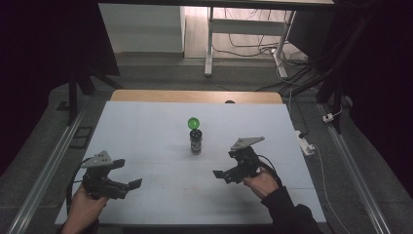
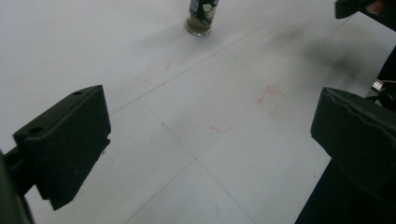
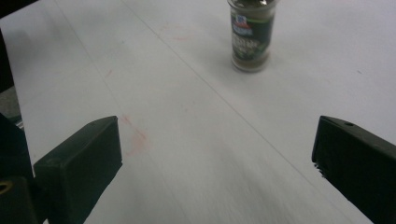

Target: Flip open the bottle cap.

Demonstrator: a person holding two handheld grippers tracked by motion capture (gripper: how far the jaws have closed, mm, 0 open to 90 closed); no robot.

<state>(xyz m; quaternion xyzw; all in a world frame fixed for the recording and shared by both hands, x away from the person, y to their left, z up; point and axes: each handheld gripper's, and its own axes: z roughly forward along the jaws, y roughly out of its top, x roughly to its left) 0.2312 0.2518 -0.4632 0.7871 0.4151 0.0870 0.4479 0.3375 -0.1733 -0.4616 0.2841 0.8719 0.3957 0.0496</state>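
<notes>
I hold my left hand-held gripper (image 1: 130, 174) and right hand-held gripper (image 1: 220, 165) spread wide over the white tabletop (image 1: 146, 131). A spice jar (image 1: 196, 142) with a green ball (image 1: 194, 122) on top stands in the frame center.

The setting was a dim lab or test room: a white-covered counter (image 1: 146, 131), metal floor rails (image 1: 46, 165) on either side of it, and loose cables (image 1: 253, 48) beneath a white desk frame (image 1: 209, 44) beyond it.
</notes>
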